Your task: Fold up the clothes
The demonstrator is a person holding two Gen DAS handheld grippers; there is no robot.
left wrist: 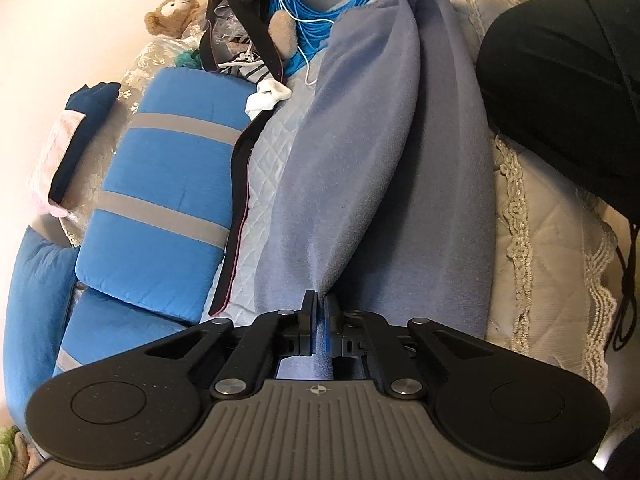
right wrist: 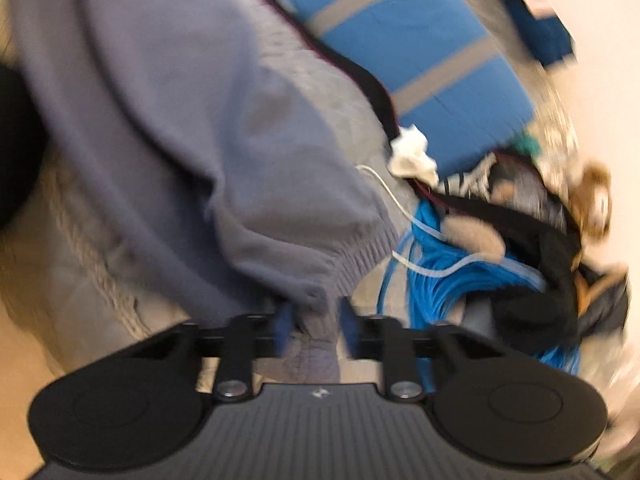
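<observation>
Grey-blue garment point(left wrist: 372, 152) stretched along the quilted sofa cover point(left wrist: 544, 248), left gripper point(left wrist: 320, 320) pinching one end, right gripper point(right wrist: 312, 322) part-spread around the ribbed hem; likely mid-fold, needing both ends kept level.

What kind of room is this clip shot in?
Probably a bedroom or lounge at home: a quilted, lace-edged cover, blue striped cushions and a teddy bear beside them.

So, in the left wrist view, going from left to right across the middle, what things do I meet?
Blue cushion → white quilted sheet → grey-blue garment → lace-trimmed cover.
</observation>
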